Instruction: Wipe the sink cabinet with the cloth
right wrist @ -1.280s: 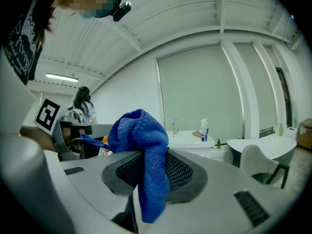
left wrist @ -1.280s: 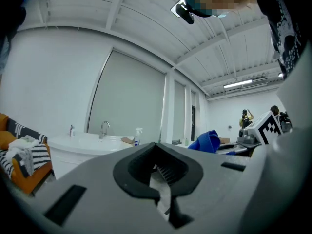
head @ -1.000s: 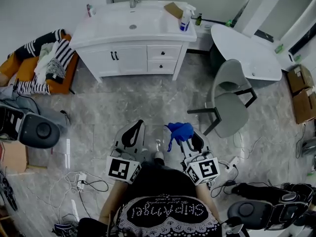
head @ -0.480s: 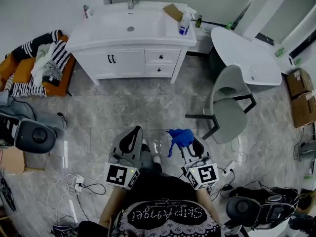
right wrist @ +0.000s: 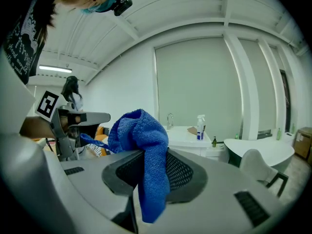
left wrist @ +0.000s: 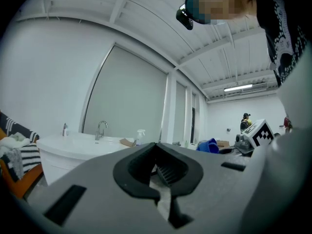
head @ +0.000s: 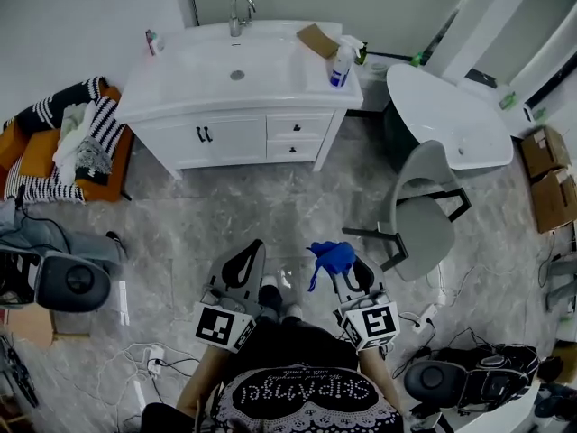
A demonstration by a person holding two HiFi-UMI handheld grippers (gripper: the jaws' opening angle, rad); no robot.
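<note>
You're in the approach step. Your right gripper [head: 345, 271] is clamped on the blue cloth [head: 330, 256], and your left gripper [head: 240, 260] looks closed on nothing. The sink cabinet [head: 236, 120] stands well ahead of you; next, walk up and press the cloth flat against it.

You stand on a grey marbled floor [head: 270, 197] with loose cables [head: 151, 361] lying on it. To your right are 1 grey chair [head: 424, 215] and a white oval bench [head: 451, 115]. To your left is an orange seat [head: 32, 152] piled with striped cushions [head: 77, 97]. Ahead, a pale panel [right wrist: 195, 82] may be a blinded window. 1 strip light [left wrist: 239, 87] glows on the ceiling.
</note>
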